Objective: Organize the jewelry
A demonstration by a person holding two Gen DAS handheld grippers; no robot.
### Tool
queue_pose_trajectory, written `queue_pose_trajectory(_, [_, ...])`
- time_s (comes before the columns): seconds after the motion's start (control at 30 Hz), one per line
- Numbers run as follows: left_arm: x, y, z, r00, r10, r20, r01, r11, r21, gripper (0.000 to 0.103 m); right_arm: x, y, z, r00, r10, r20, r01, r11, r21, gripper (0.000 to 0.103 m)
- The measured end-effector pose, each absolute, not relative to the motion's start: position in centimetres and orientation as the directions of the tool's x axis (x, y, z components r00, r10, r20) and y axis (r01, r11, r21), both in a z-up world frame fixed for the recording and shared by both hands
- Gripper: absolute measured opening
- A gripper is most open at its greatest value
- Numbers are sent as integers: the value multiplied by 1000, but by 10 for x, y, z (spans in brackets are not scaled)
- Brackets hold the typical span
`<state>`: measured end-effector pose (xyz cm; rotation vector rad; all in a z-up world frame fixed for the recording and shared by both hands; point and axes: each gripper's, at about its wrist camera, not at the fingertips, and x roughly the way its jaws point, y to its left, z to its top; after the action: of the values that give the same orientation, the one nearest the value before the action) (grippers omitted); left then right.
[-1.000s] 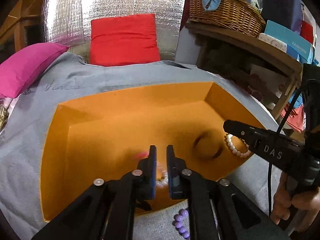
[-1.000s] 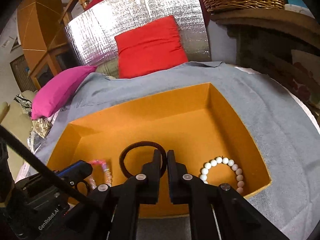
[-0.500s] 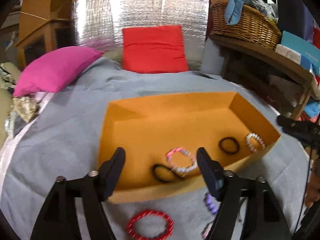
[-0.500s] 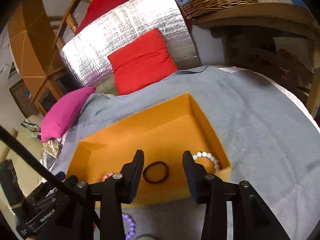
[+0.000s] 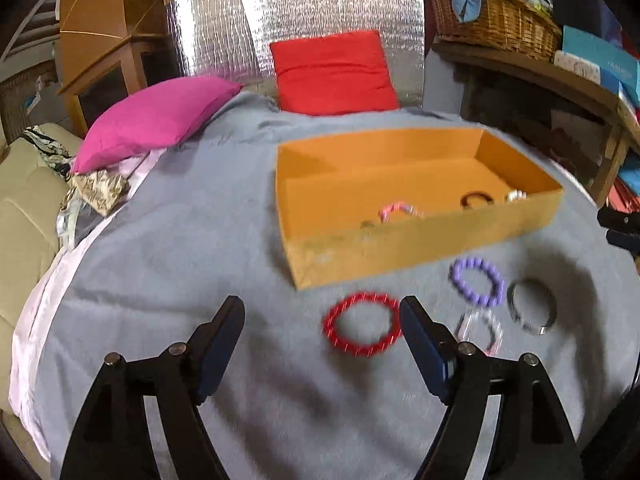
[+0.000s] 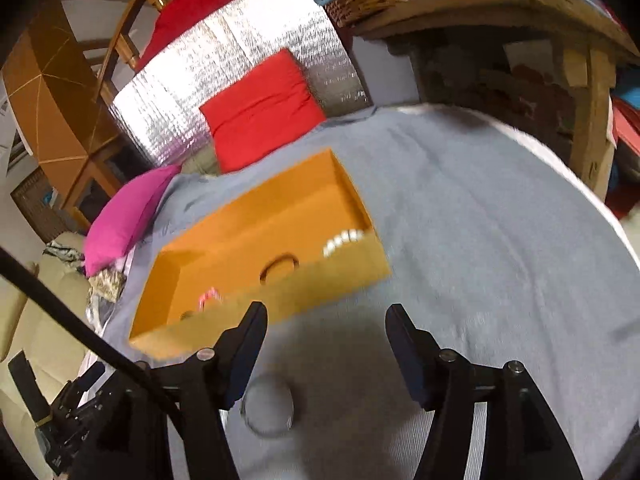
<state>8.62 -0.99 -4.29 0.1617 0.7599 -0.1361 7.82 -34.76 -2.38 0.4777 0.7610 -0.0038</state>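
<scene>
An orange box (image 5: 424,236) sits on the grey cloth and holds a pink bracelet (image 5: 398,211), a black band (image 5: 476,200) and a white bead bracelet (image 5: 516,195). In front of it lie a red bracelet (image 5: 362,324), a purple bead bracelet (image 5: 476,282), a clear bracelet (image 5: 480,330) and a dark ring (image 5: 532,306). My left gripper (image 5: 322,332) is open and empty, just left of the red bracelet. My right gripper (image 6: 326,344) is open and empty, in front of the box (image 6: 320,280), with a clear ring (image 6: 268,410) below its left finger.
A grey cloth (image 5: 200,248) covers the surface. A pink cushion (image 5: 156,116) and a red cushion (image 5: 334,74) lie at the back before a silver foil panel (image 5: 304,16). A wooden shelf with a wicker basket (image 5: 496,20) stands at the right.
Both grippers have pulled back out of the box and opened wide. The pink bracelet and the black band were left in the box. The loose bracelets in front of it have come into view.
</scene>
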Motion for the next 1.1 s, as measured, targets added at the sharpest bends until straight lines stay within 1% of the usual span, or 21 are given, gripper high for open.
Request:
queue_pose_trajectory(0.1, [85, -9, -51, 687, -71, -723, 206, 973, 100, 80, 73, -344, -29, 706, 174, -686, 167, 901, 401, 65])
queue_pose_trajectory(0.3, [82, -10, -61, 670, -78, -738, 261, 956, 136, 80, 80, -322, -34, 662, 224, -716, 103, 918, 382, 65])
queue_pose_trajectory(0.37, [83, -6, -62, 661, -105, -743, 277, 954, 112, 80, 82, -310, -37, 638, 235, -733, 65, 932, 356, 65])
queue_pose_trajectory(0.47, [87, 0, -60, 651, -133, -748, 278, 958, 71, 80, 84, -293, -41, 606, 234, -761, 17, 952, 306, 59])
queue_pose_trajectory(0.53, [92, 4, -61, 637, -150, -756, 269, 962, 36, 80, 83, -287, -44, 590, 232, -773, 4, 957, 290, 59])
queue_pose_trajectory(0.73, [102, 10, -69, 603, -132, -787, 223, 975, 8, 80, 88, -282, -51, 561, 234, -794, 7, 958, 288, 59])
queue_pose_trajectory(0.93, [102, 4, -74, 594, -106, -797, 226, 973, 39, 80, 89, -275, -56, 545, 230, -806, -1, 962, 274, 60])
queue_pose_trajectory(1.1, [102, -3, -76, 586, -104, -804, 237, 970, 47, 80, 91, -279, -59, 530, 246, -812, 6, 956, 293, 60])
